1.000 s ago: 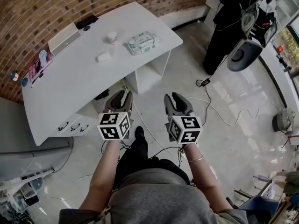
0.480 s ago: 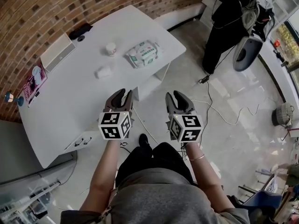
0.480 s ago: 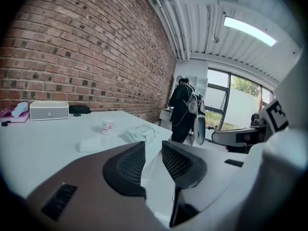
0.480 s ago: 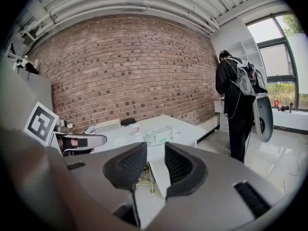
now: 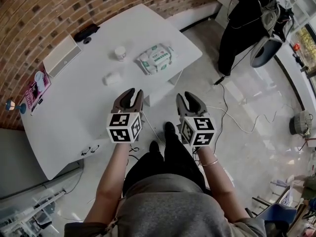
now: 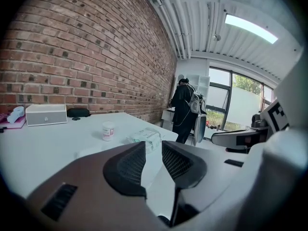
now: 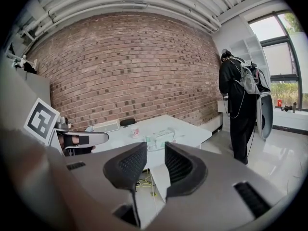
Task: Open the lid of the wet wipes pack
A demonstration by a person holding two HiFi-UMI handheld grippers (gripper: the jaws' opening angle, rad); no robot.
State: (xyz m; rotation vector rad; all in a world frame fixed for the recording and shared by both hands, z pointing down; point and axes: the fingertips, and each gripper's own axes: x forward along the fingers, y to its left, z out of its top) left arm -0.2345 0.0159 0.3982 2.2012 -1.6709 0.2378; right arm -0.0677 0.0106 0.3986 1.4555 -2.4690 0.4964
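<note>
Well clear of both tools, the white-and-green soft wet wipes pack (image 5: 156,58) lay flat near the far edge of the white worktop (image 5: 74,102).
The left hand-held gripper (image 5: 134,92) and the right hand-held gripper (image 5: 186,97) were held side by side at waist height, pointing towards the pack, probably carried ready. Their jaws were slightly apart and empty, and the lid's state was too small to tell.

This looks like an office or a lab room of industrial style. A bare red brick wall (image 5: 44,14) runs behind a long white table (image 5: 74,112). The ceiling (image 6: 192,28) shows open pipes and a strip light (image 6: 250,30). The pale floor (image 5: 256,147) is glossy, with loose cables (image 5: 217,81) on it. Tall windows (image 6: 240,105) stand at the far end.
</note>
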